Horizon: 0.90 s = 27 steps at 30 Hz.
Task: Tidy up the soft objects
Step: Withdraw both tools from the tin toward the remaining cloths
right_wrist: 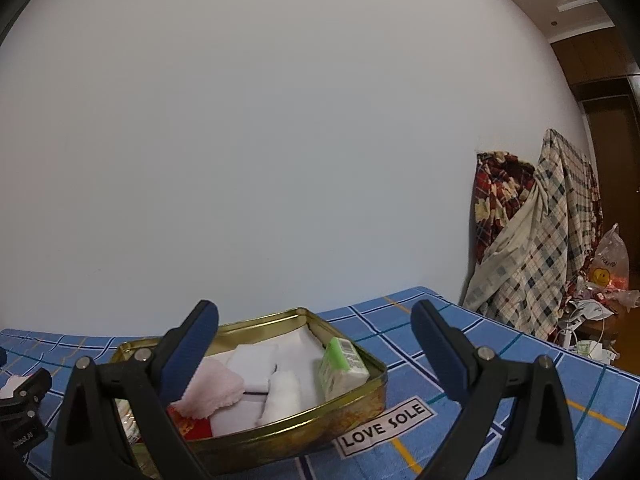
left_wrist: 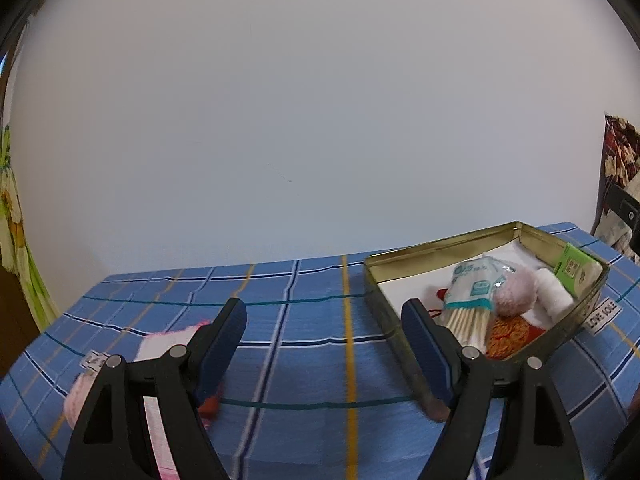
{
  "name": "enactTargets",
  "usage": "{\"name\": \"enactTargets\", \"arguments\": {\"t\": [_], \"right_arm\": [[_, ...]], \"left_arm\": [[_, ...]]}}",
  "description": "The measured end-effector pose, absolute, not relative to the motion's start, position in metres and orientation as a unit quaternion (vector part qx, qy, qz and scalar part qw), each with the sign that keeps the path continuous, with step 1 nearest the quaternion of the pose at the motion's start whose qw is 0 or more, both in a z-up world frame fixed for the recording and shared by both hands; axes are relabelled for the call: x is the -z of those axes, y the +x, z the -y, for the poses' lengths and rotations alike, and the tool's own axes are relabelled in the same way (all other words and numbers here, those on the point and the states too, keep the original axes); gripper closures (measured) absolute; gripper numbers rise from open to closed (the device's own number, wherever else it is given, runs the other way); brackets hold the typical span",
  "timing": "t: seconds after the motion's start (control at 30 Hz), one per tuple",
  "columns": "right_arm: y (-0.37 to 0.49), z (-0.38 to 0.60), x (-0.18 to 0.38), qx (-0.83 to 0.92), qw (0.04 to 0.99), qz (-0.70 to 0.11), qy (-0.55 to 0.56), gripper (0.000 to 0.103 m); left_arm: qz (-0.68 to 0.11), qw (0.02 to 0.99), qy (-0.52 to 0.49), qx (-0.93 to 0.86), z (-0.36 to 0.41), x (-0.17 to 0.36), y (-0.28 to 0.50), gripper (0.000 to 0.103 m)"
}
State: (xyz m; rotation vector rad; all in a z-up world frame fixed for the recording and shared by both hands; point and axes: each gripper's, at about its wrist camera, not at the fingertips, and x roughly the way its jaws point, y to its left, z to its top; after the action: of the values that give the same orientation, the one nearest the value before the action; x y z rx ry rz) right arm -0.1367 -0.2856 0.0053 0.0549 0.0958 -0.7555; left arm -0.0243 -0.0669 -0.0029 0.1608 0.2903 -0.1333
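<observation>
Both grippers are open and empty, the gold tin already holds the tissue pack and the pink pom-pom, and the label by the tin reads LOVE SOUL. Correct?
Not quite: the label beside the gold tin reads LOVE SOLE, as the right wrist view shows. The rest holds: the left gripper and right gripper are open and empty, and the tissue pack and pink pom-pom lie in the tin.

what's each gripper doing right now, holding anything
left gripper: open, holding nothing
right gripper: open, holding nothing

Both the left gripper (left_wrist: 324, 316) and right gripper (right_wrist: 314, 320) are black, silver-riveted, with blue-padded jaws.
</observation>
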Motion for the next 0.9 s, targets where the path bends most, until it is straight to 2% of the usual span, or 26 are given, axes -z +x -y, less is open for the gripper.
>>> {"name": "enactTargets", "arguments": {"t": [0.47, 0.9], "right_arm": [[-0.116, 0.231, 0.0, 0.31, 0.948, -0.069, -0.033, 0.004], [-0.077, 0.182, 0.013, 0.236, 0.965, -0.111, -0.016, 0.008]], "left_arm": [[-0.155, 0.985, 0.06, 0.04, 0.014, 0.003, -0.019, 0.021], [-0.184, 0.982, 0.044, 0.006, -0.044, 0.008, -0.01, 0.021]]}}
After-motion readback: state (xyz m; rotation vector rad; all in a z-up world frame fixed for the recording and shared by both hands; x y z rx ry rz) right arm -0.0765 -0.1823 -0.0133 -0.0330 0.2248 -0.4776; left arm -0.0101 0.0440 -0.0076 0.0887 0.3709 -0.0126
